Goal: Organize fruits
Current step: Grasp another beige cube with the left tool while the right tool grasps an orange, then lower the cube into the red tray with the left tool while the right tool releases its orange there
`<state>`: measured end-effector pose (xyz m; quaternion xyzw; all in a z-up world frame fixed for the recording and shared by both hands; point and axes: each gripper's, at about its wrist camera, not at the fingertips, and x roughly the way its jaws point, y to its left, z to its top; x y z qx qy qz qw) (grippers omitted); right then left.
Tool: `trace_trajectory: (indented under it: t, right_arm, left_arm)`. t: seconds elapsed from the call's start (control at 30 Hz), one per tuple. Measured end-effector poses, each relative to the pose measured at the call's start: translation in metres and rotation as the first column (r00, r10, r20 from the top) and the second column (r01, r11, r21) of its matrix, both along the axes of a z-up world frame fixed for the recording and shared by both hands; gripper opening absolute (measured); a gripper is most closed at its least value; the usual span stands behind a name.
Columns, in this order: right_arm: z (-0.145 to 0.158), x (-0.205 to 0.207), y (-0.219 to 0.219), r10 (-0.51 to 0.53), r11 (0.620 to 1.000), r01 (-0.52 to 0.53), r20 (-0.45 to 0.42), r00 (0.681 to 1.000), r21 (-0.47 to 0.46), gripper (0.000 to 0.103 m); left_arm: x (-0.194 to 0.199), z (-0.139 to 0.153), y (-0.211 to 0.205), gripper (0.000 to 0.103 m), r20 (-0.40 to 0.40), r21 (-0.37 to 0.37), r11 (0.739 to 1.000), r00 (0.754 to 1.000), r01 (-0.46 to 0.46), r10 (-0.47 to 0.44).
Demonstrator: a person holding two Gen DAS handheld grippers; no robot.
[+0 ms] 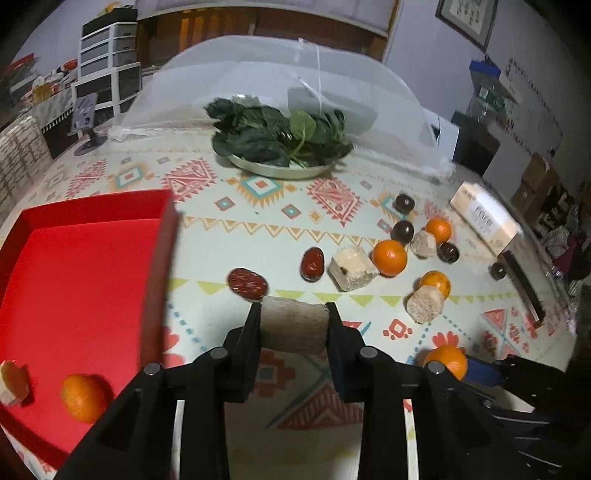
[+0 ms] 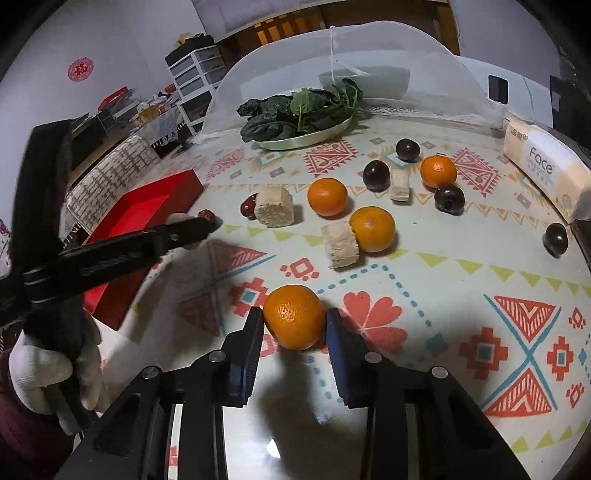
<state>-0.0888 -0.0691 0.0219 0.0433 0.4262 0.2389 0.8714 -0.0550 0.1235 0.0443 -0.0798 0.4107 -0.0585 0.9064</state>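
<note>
Already both grippers held fruit: the left gripper (image 1: 293, 321) clamped a pale cane segment (image 1: 293, 326) beside the red tray (image 1: 92, 266); the right gripper (image 2: 295, 325) pinched a tangerine (image 2: 293, 317) on the tablecloth (image 2: 461, 295); each should lift clear before crossing to the tray; outside it lay three tangerines, four dark fruits, three cane pieces, two red dates.

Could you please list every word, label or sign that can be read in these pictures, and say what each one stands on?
"Face": on the tissue pack at the table's right edge.
Smaller print on that pack: too small to read.
Red round wall sign: one character, too blurred to read.
Framed picture and wall charts: print too small to read.
</note>
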Motion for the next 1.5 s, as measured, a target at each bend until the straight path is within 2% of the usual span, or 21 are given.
trace_trajectory:
  t: [0.17, 0.33, 0.5, 0.67, 0.93, 1.2, 1.5]
  right_arm:
    - [0.014, -0.010, 0.012, 0.013, 1.000, -0.012, 0.024, 1.000, -0.005, 0.037]
    - [0.030, -0.020, 0.035, 0.052, 0.999, -0.052, 0.050, 0.997, -0.004, 0.037]
    - [0.041, -0.027, 0.073, 0.116, 0.993, -0.117, 0.067, 0.991, 0.004, 0.037]
    - [0.046, -0.027, 0.121, 0.195, 0.980, -0.196, 0.068, 0.978, 0.014, 0.037]
    - [0.045, -0.016, 0.194, 0.288, 0.958, -0.288, 0.062, 0.956, -0.003, 0.037]
    - [0.031, 0.006, 0.242, 0.317, 0.948, -0.316, 0.029, 0.948, -0.027, 0.037]
    - [0.024, 0.021, 0.257, 0.295, 0.955, -0.295, 0.022, 0.955, -0.026, 0.039]
  left_arm:
    - [-0.021, 0.023, 0.037, 0.031, 0.052, -0.052, 0.997, 0.997, -0.058, 0.061]
    - [-0.035, 0.041, 0.103, 0.031, 0.096, -0.061, 0.982, 0.979, -0.176, 0.181]
    - [-0.037, 0.039, 0.164, 0.031, 0.076, -0.059, 0.956, 0.953, -0.288, 0.292]
    - [-0.031, 0.025, 0.202, 0.031, 0.031, -0.069, 0.938, 0.940, -0.338, 0.341]
    - [-0.015, 0.003, 0.224, 0.031, -0.034, -0.072, 0.933, 0.936, -0.353, 0.352]
    - [-0.012, -0.007, 0.242, 0.032, -0.064, -0.114, 0.921, 0.928, -0.372, 0.367]
    - [-0.032, 0.013, 0.251, 0.052, -0.009, -0.156, 0.912, 0.924, -0.380, 0.383]
